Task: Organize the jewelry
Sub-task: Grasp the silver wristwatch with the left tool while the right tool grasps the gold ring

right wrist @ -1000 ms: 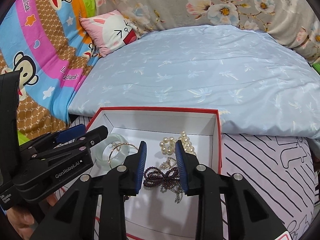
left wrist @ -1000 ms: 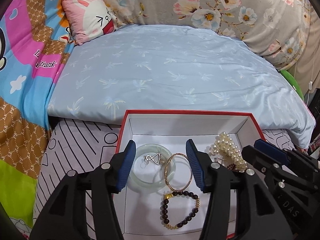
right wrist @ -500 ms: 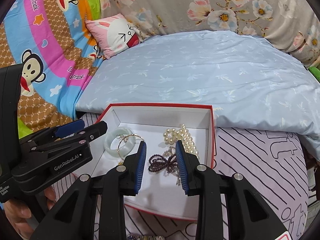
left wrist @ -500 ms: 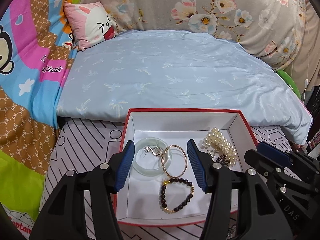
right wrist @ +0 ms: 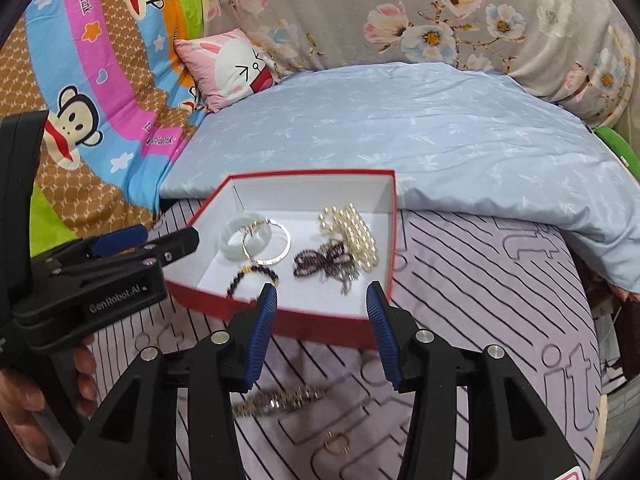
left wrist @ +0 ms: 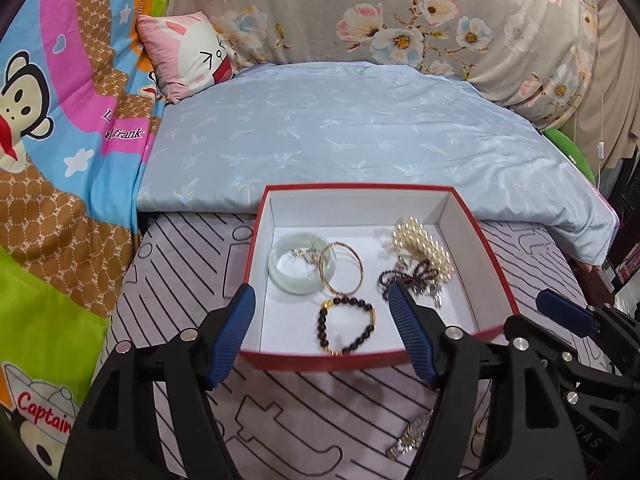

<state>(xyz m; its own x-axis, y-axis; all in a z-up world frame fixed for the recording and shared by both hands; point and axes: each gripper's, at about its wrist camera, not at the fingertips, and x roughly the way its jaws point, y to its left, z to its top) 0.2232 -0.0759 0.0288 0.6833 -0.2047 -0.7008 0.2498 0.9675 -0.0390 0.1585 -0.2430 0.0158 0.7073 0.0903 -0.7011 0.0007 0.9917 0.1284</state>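
Bedding fills the frames: a pale blue quilt (left wrist: 352,136) across the upper middle, a striped lilac sheet (left wrist: 180,280) below. At centre sits the red box (left wrist: 494,280), already holding a jade bangle (left wrist: 298,280), gold bangle (left wrist: 352,280), dark bead bracelet (left wrist: 348,326), pearl strand (left wrist: 424,244) and purple beaded piece (left wrist: 412,274). By my judgement most is sorted; a watch (right wrist: 280,400) and small ring (right wrist: 338,442) lie on the sheet at lower centre. Left gripper (left wrist: 320,334) and right gripper (right wrist: 322,334) both gape wide, holding nothing.
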